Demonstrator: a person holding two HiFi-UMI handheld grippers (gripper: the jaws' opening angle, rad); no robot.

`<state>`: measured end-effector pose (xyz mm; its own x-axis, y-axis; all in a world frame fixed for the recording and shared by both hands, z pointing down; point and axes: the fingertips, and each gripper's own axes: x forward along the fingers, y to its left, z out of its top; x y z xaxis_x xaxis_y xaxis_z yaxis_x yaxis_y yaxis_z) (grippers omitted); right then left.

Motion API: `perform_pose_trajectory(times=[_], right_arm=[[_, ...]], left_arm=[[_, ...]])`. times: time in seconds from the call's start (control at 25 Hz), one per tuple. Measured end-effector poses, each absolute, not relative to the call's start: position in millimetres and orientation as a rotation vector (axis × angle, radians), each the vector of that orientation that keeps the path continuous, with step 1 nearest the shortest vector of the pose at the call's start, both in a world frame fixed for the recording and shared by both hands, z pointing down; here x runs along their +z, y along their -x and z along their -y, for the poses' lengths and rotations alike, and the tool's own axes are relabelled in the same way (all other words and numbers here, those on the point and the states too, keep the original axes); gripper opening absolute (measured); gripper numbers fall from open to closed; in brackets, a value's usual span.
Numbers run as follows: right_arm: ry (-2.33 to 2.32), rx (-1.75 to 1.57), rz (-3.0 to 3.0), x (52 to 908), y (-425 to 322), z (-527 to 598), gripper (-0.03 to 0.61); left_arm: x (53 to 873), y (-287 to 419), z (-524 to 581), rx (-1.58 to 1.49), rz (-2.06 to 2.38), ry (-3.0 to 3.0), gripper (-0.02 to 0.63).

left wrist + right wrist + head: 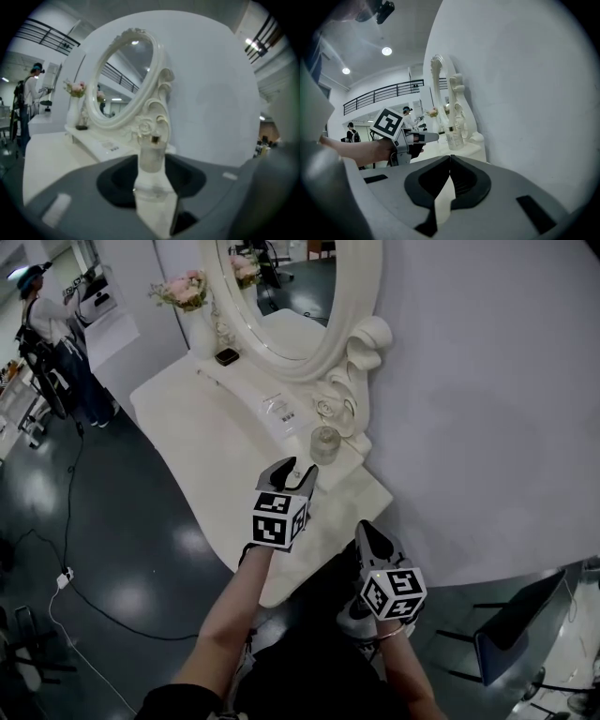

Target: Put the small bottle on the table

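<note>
The small clear bottle [324, 443] with a gold neck stands upright on the white dressing table [206, 427], close to the carved foot of the mirror [352, 381]. My left gripper [294, 472] hovers over the table just short of the bottle, jaws open and nothing pressed between them. In the left gripper view the bottle [151, 157] shows through the gap of the left gripper [151, 165], beyond its tips. From the right gripper view the bottle [453, 136] stands a little apart from the left gripper [432, 137]. My right gripper [368, 535] [450, 157] hangs off the table's front corner, shut and empty.
An oval mirror [291, 306] rises at the table's back against a white wall. A vase of flowers [190, 298], a small dark box [226, 356] and a clear flat pack [279, 409] lie on the table. A person [47, 334] stands far left; a chair [520, 624] is at lower right.
</note>
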<state>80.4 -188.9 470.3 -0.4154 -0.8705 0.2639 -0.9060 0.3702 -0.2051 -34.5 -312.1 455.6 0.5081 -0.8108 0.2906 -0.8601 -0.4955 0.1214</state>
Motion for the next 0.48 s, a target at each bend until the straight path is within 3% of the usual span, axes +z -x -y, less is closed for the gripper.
perform_pose_trajectory(times=[0.48], right_arm=[[-1.596, 0.408, 2.559, 453.0, -59.8, 160.6, 0.005]], left_arm=[[446.3, 75.6, 235.1, 0.221, 1.470, -2.466, 0.072]])
